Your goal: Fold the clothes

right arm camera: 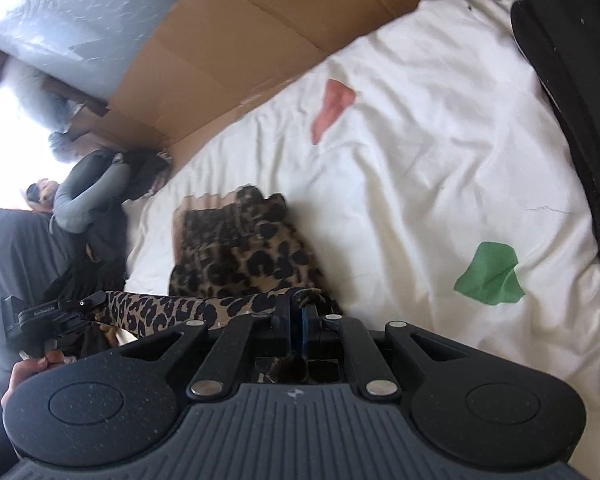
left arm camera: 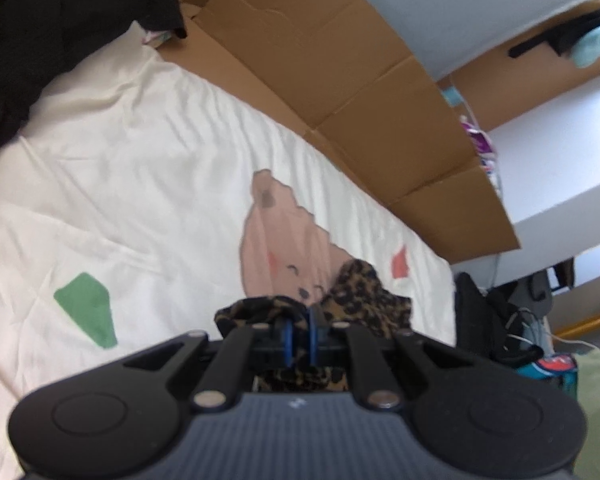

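Both tongs clamp leopard-print garment; no legible writing.

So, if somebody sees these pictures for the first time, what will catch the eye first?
Probably the leopard-print garment, bunched on the white bedsheet, with both the left gripper and the right gripper shut on its edge. Next, the brown cardboard along the far side of the bed.

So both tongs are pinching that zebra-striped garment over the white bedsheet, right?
Not quite: the garment is leopard print, not zebra-striped, as the right wrist view shows plainly. The rest holds: the left tongs and right tongs are both shut on it over the white bedsheet.
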